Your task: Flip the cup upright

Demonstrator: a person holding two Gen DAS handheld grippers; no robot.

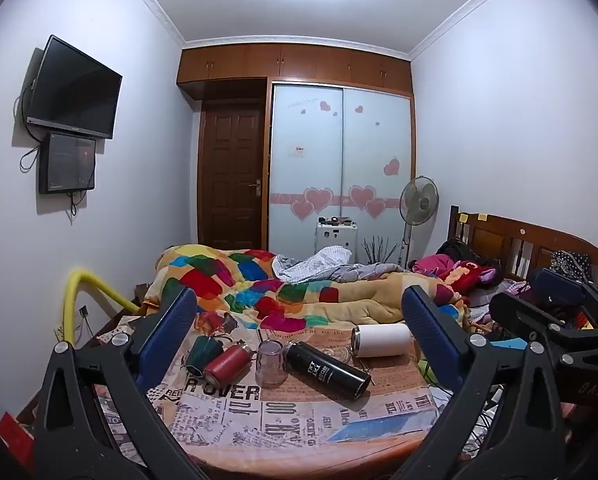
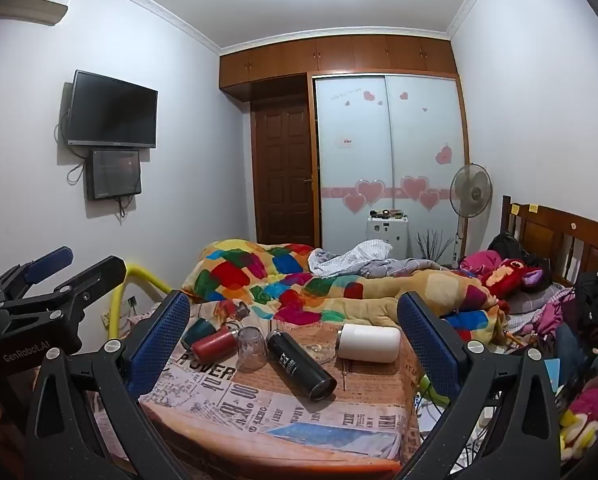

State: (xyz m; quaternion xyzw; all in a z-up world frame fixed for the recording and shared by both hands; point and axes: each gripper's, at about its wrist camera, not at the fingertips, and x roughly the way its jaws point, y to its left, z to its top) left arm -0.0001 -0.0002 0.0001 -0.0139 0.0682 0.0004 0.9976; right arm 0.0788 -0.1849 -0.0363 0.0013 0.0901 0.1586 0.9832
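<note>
Both grippers, left [image 1: 299,336] and right [image 2: 295,332], jaws spread wide, empty, held back. Glass cup [image 1: 270,364] mouth-down at 12 o'clock, between red bottle [image 1: 227,364] and black bottle [image 1: 327,370]; tight approach.

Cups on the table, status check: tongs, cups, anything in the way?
Both tongs open, clear of table. Glass cup mouth-down; black, white, red, green cups on their sides. Black cup beside the glass crowds it.

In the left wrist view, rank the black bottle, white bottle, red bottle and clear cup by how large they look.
1. black bottle, clearly longest.
2. white bottle.
3. red bottle and clear cup: they look about alike, so I won't rank them. The red bottle points partly toward the camera, which may foreshorten it.
</note>
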